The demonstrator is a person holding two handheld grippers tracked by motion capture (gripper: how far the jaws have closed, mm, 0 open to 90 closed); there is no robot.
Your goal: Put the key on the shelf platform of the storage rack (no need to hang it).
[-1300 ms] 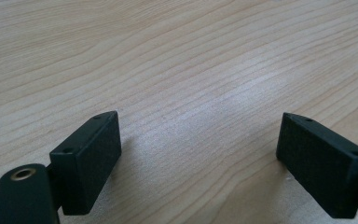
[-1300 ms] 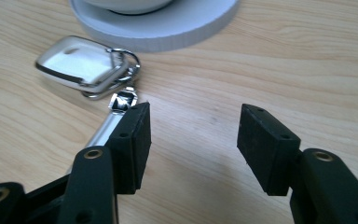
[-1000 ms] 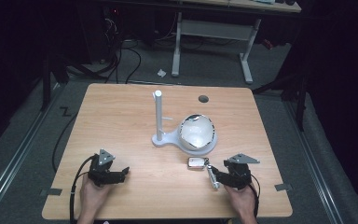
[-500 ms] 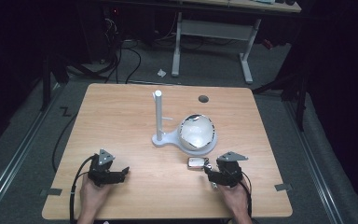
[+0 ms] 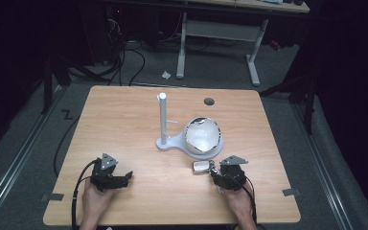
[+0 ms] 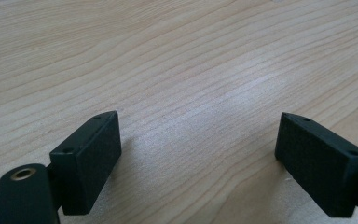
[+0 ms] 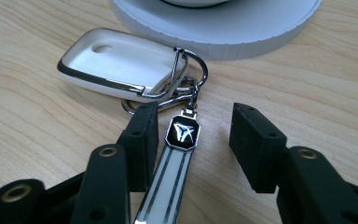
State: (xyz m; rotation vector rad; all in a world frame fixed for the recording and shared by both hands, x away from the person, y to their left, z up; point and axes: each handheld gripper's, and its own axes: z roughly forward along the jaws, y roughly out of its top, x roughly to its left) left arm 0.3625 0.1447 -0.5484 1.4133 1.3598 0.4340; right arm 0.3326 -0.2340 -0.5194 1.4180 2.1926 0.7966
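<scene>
Fingers (image 7: pixel 142 135) of right gripper (image 7: pixel 191 140) half apart, just closing, straddling key strap (image 7: pixel 170 177) beside white fob (image 7: pixel 121 65), not yet pinching. Left gripper (image 6: pixel 198 154) wide open over bare table (image 6: pixel 177 56), holding nothing.

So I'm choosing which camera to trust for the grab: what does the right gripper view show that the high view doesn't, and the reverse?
Right gripper view alone: the strap with its black emblem lies between the right gripper, whose jaws have just been closing, with a gap on one side. High view alone: the white post, the left gripper resting open, both hands. Shared: the white key fob by the stand's round base on the table.
</scene>
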